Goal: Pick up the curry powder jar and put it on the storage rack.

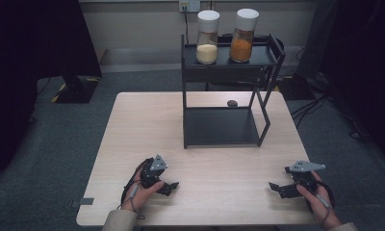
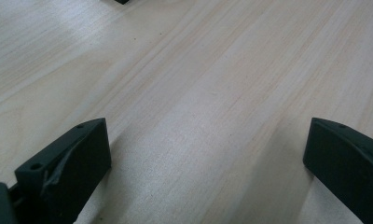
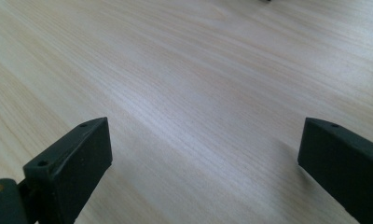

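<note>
A black two-tier metal rack [image 1: 224,127] stands at the back middle of the light wood table [image 1: 133,125]. Its top shelf carries two white-capped jars: one with pale yellow powder [image 1: 207,38], one with orange powder [image 1: 243,36]. My left gripper [image 1: 173,185] rests on the table near the front left, held by a hand. Its jaws are wide apart over bare wood [image 2: 203,140], so it is open and empty. My right gripper [image 1: 273,186] lies near the front right, also open with nothing between its fingers [image 3: 72,163].
A small dark object [image 1: 232,103] lies on the table behind the rack's lower shelf. Dark stands and cables sit on the grey carpet around the table. Bare wood stretches between the two grippers and in front of the rack.
</note>
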The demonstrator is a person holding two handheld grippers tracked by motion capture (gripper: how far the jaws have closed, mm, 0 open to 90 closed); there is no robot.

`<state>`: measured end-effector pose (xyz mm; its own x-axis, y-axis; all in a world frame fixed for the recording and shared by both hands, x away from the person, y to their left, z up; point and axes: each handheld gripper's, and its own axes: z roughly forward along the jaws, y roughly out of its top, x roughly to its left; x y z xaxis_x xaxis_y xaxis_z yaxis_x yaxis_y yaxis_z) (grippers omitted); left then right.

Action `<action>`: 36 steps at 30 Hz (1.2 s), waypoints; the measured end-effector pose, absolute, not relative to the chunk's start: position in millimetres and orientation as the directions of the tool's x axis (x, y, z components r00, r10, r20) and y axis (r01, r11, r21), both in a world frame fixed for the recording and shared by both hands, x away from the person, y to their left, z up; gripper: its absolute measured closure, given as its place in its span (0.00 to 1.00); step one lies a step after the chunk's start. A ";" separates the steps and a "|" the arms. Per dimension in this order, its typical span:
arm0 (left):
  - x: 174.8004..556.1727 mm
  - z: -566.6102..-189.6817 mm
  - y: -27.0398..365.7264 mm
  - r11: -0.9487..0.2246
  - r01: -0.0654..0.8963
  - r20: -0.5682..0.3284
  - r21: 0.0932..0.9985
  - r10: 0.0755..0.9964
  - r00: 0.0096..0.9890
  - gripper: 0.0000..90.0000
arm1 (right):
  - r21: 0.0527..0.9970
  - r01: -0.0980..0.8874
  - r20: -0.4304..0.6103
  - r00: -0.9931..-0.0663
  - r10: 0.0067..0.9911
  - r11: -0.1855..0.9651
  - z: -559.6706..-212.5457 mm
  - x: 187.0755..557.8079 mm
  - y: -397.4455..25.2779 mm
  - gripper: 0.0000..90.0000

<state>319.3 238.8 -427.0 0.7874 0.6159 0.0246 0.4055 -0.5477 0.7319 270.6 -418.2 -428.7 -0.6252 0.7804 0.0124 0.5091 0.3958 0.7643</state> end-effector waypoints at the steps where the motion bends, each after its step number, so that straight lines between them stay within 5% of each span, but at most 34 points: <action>1: 319.3 -427.0 238.8 -0.548 0.405 0.025 0.732 0.616 0.788 0.00 | 0.762 0.510 0.010 -0.626 0.780 0.399 -428.5 270.1 -418.7 0.02; 36: 319.3 -427.0 238.8 -0.548 0.406 0.024 0.732 0.616 0.787 0.00 | 0.743 0.504 -0.038 -0.626 0.779 0.441 -429.5 252.3 -433.2 0.01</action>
<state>319.3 238.8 -427.0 0.7875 0.6159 0.0244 0.4056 -0.5477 0.7318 252.3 -433.2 -429.5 -0.6260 0.7789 -0.0380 0.5036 0.4410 0.7429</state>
